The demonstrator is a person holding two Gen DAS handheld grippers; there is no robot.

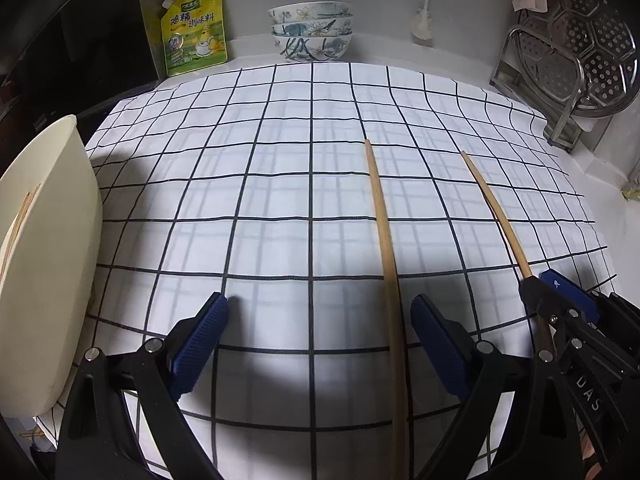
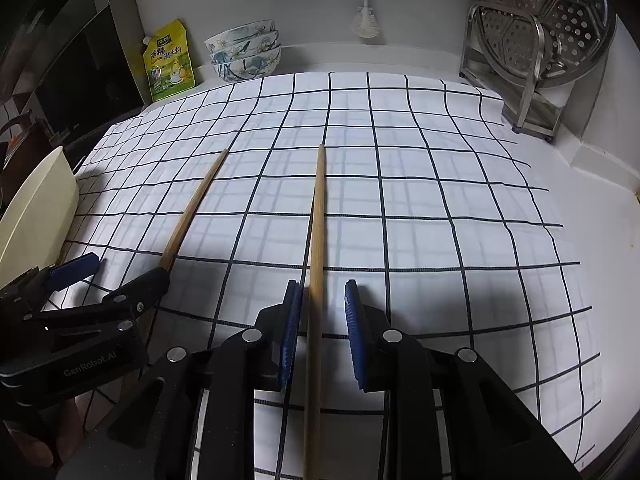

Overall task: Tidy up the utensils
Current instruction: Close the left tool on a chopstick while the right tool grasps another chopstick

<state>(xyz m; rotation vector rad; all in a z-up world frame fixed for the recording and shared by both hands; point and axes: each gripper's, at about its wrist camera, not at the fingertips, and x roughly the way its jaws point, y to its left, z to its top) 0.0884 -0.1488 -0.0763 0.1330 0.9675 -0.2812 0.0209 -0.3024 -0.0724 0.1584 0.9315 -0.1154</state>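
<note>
Bamboo chopstick [image 2: 316,240], long and tapering, is being flanked by the right gripper [image 2: 322,332], narrowly parted; the left gripper [image 1: 320,344] is being held wide, empty.

1. the left gripper [image 1: 320,308] is hovering over the checked cloth [image 1: 280,184] with its blue pads wide apart and nothing between them.
2. one chopstick [image 1: 386,248] is lying just beside its right pad.
3. a second chopstick [image 1: 496,212] is running into the right gripper [image 1: 548,292] at the right edge.
4. a cream container [image 1: 48,248] is standing at the left, with patterned bowls [image 1: 312,32] and a yellow pouch [image 1: 194,30] sitting by the back wall.
</note>
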